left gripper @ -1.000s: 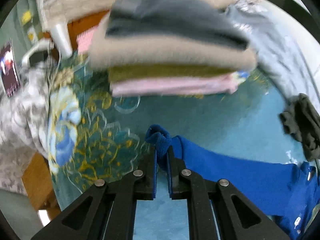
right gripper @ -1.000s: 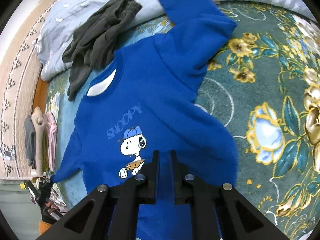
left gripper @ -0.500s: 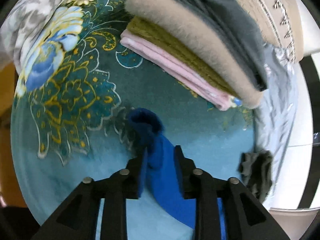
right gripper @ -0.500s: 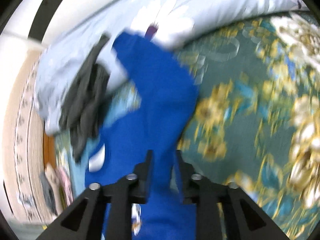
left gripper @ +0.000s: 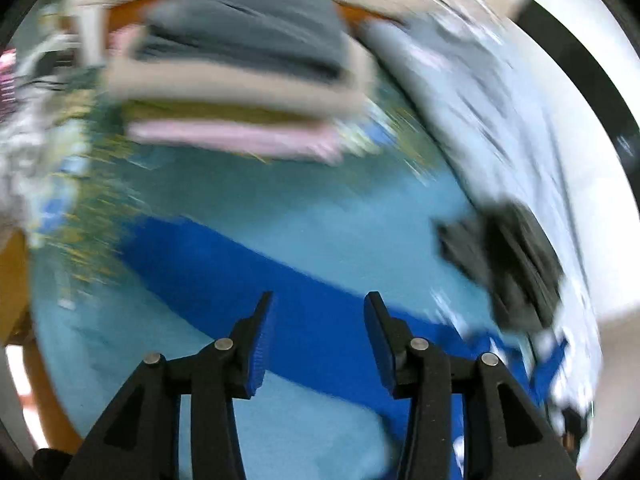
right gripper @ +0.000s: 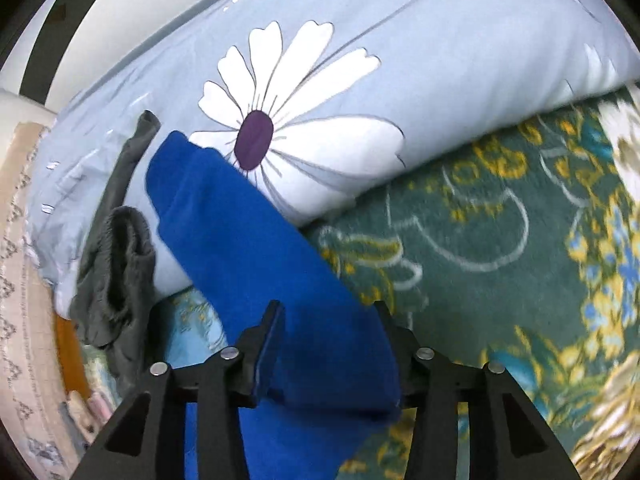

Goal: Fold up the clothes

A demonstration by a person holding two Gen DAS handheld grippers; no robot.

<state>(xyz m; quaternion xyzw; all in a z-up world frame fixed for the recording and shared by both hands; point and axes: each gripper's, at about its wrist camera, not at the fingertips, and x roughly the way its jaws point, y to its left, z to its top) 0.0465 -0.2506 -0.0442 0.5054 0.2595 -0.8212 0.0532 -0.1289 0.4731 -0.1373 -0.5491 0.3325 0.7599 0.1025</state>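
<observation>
A blue sweatshirt lies on a teal flowered bedspread. In the blurred left wrist view one sleeve (left gripper: pixel 224 256) stretches flat from the left toward my left gripper (left gripper: pixel 318 312), which is open above it and holds nothing. In the right wrist view the other sleeve (right gripper: pixel 248 248) runs up onto a pale blue duvet, and my right gripper (right gripper: pixel 328 316) is open with its fingers (right gripper: pixel 272 328) on either side of the sleeve, not closed on it.
A stack of folded clothes (left gripper: pixel 240 80), grey, beige, olive and pink, sits at the far side of the bed. A dark grey garment (left gripper: pixel 512 264) lies crumpled at the right; it also shows in the right wrist view (right gripper: pixel 116 276). The daisy-print duvet (right gripper: pixel 360 92) is bunched along the bed's edge.
Both grippers have opened and let go of the blue sleeves. The left sleeve now lies flat on the bedspread. The right gripper has swung toward the duvet.
</observation>
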